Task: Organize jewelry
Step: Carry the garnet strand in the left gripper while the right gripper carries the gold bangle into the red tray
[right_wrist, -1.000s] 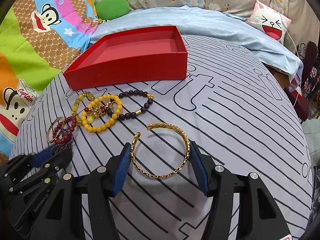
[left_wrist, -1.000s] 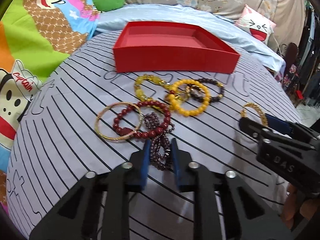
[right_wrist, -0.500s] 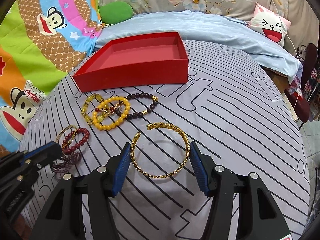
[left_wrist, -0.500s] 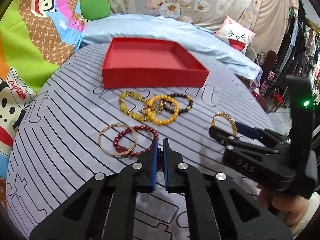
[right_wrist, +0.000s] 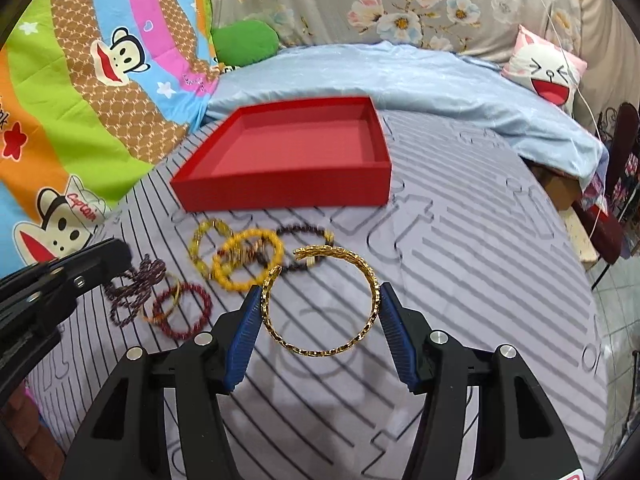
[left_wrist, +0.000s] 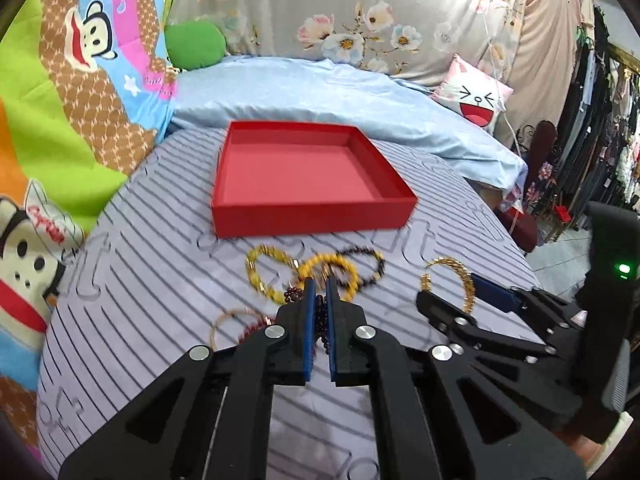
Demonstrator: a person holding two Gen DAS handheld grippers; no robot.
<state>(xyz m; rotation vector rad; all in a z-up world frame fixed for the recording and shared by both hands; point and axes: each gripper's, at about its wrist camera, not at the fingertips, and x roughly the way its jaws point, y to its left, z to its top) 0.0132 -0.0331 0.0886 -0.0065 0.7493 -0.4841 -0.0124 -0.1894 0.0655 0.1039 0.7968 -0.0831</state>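
Both lifted off the bed: left hand-held gripper (left_wrist: 319, 300) clenched on the dark bead bracelet (right_wrist: 134, 286), right hand-held gripper (right_wrist: 320, 300) grasping the gold bangle (right_wrist: 320, 300), ready for the red box (right_wrist: 288, 162).

Both handheld grippers are the same build: chunky matte black plastic frames with big triangular cutouts in the arms and shiny round silver screw heads at the pivots. The left gripper (left_wrist: 318, 300) has flat royal-blue pads (left_wrist: 308, 320) lining the inside of its fingers. On the right gripper (right_wrist: 320, 312) the blue pads (right_wrist: 244, 332) are ribbed and taper toward the tips. From the left camera, the right unit's side shows more small silver screws, a tall black housing with a glowing green LED (left_wrist: 623, 269), and a pale grey part lower down. Bottom right in the right camera there's a bit of red lettering on white.
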